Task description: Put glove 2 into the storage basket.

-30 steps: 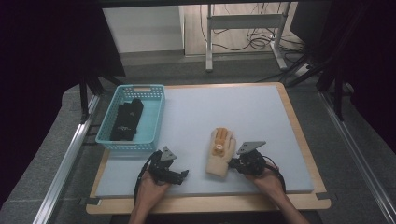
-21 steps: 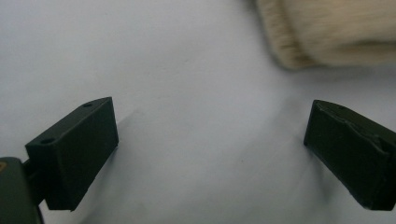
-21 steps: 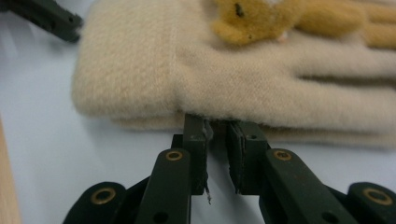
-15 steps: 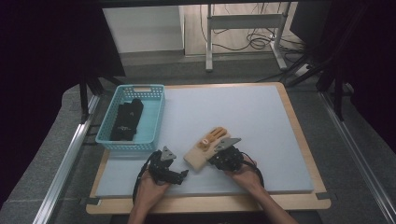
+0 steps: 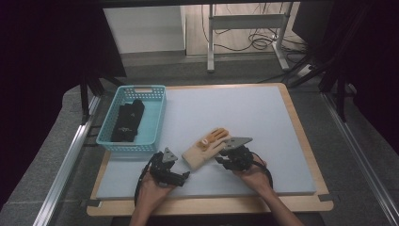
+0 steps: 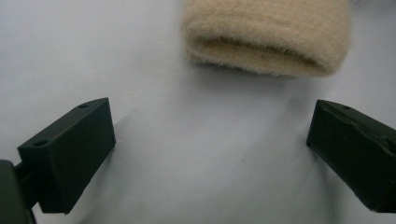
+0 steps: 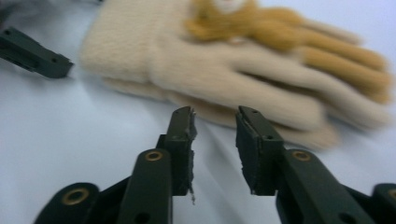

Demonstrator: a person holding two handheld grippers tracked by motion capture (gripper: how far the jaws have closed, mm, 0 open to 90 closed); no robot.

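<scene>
A cream woolly glove (image 5: pixel 205 147) with orange fingers lies tilted on the pale blue mat, cuff toward the front left. My right gripper (image 5: pixel 220 160) sits just right of it. Its jaws have just been opening and stand a little apart with nothing between them; in the right gripper view (image 7: pixel 215 116) the glove (image 7: pixel 224 70) lies just beyond the tips. My left gripper (image 5: pixel 184 174) rests in front of the cuff, jaws spread wide. In the left gripper view (image 6: pixel 210 121) the cuff (image 6: pixel 266 37) lies ahead of the open jaws, untouched.
A light blue basket (image 5: pixel 141 88) at the mat's left holds a black glove (image 5: pixel 128 121). The mat lies on a wooden board (image 5: pixel 301 127) with a raised edge. One of the left gripper's fingers (image 7: pixel 35 53) shows at the upper left of the right gripper view.
The glove was pulled left and turned from upright to tilted. The right gripper came left with it, then let go and backed off slightly to the right. The left gripper stayed still.
</scene>
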